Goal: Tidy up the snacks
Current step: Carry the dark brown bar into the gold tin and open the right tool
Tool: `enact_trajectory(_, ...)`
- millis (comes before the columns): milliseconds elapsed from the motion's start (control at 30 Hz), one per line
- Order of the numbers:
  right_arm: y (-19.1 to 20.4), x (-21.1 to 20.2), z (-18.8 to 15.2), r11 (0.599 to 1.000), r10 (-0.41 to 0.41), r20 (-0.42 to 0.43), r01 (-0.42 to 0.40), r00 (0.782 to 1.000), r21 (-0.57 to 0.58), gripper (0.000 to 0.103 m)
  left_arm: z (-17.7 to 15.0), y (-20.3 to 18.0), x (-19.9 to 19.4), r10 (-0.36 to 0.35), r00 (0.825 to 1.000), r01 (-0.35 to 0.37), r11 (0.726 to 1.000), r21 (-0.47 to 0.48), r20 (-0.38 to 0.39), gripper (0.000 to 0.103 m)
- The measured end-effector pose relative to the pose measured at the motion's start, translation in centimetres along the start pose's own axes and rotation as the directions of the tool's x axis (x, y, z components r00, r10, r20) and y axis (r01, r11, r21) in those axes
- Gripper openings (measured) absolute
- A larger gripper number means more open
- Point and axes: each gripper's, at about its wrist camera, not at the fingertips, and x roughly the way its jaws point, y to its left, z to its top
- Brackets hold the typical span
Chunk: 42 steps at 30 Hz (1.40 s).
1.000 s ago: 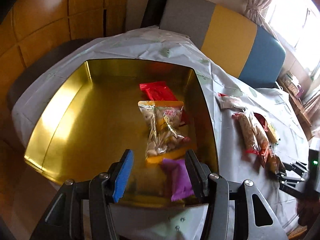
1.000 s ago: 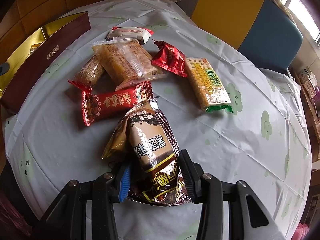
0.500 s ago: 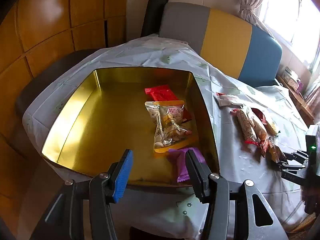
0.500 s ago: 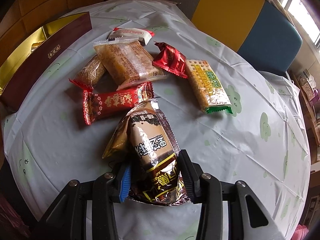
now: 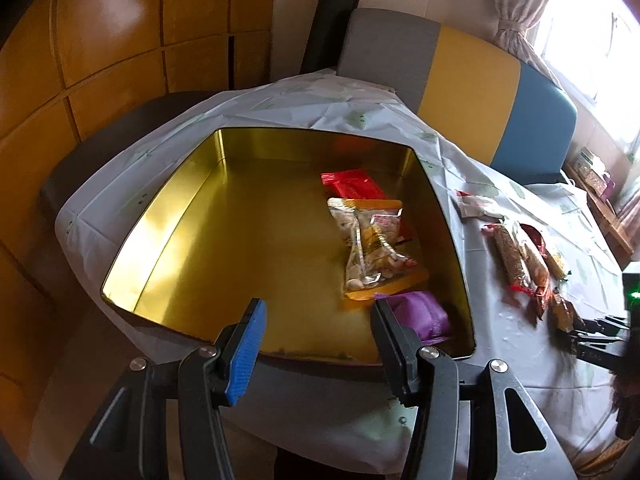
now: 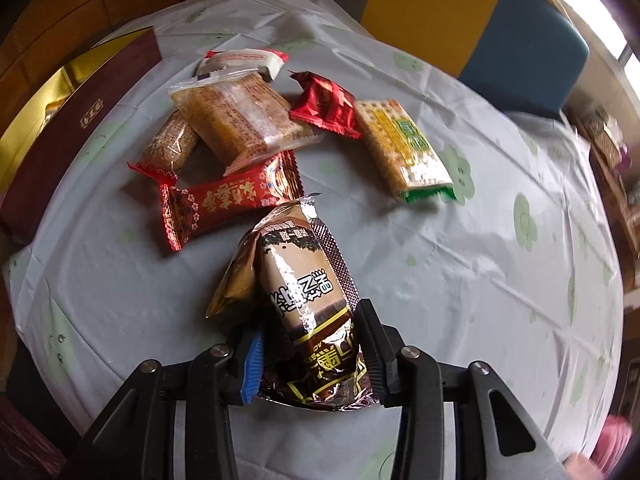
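Right gripper clasps a brown packet low on the table, beside other snacks; left gripper hangs empty, jaws apart, before the gold tin. Risk: slick foil may slip out when lifted.

A brown packet near the table's front edge bears large white Chinese characters with the letter "N", too skewed to read. A red wrapper and the box's maroon wall carry gold characters, also illegible.
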Motion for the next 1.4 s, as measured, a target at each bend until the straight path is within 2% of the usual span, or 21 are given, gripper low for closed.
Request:
enact_trajectory(200,-1.0,-1.1,-0.8,0.992,0.051,-0.033,-0.047,0.998,0.117,0.039,0.4,2.0,-0.3,0.021,0.999,-0.02,0.998,-0.053,0.026,0.054)
enact_trajectory(300,-0.8,-2.8,-1.1,0.986,0.094,0.023,-0.096,0.995,0.135,0.038,0.8,3.3,-0.5,0.045,0.998,-0.041,0.995,-0.09,0.04,0.054)
enact_trajectory(433,1.7,-5.6,0.1,0.976,0.191,0.108,-0.201,0.976,0.088,0.038,1.2,5.0,-0.5,0.077,0.996,-0.07,0.988,-0.138,0.046,0.054)
enact_trajectory(633,10.2,-9.0,4.6,0.931,0.364,0.194,-0.347,0.911,-0.114,0.038,1.3,6.1,-1.0,0.094,0.994,-0.084,0.983,-0.162,0.056,0.054)
enact_trajectory(733,15.4,-9.8,7.1,0.89,0.444,0.197,-0.405,0.874,-0.212,0.038,1.3,6.4,-1.1,0.096,0.994,-0.085,0.982,-0.167,0.057,0.054)
enact_trajectory(867,21.4,-8.6,9.4,0.837,0.534,0.157,-0.493,0.831,-0.24,0.039,1.2,7.0,-1.1,0.099,0.994,-0.089,0.98,-0.179,0.051,0.054)
enact_trajectory(1000,24.6,-5.0,10.0,0.835,0.528,0.076,-0.502,0.846,-0.225,0.04,0.8,7.7,-0.9,0.109,0.993,-0.1,0.978,-0.184,0.04,0.054)
enact_trajectory(1133,25.7,-3.2,9.1,0.858,0.474,0.044,-0.45,0.879,-0.248,0.04,0.5,8.0,-0.5,0.109,0.994,-0.102,0.976,-0.193,0.026,0.054)
enact_trajectory(1233,25.2,-3.4,8.7,0.853,0.489,0.052,-0.464,0.871,-0.238,0.04,0.5,7.8,-0.4,0.113,0.993,-0.106,0.976,-0.189,0.029,0.054)
enact_trajectory(1400,22.9,-5.9,8.2,0.855,0.504,0.129,-0.473,0.854,-0.211,0.04,0.6,6.9,-0.8,0.108,0.993,-0.1,0.983,-0.157,0.039,0.055)
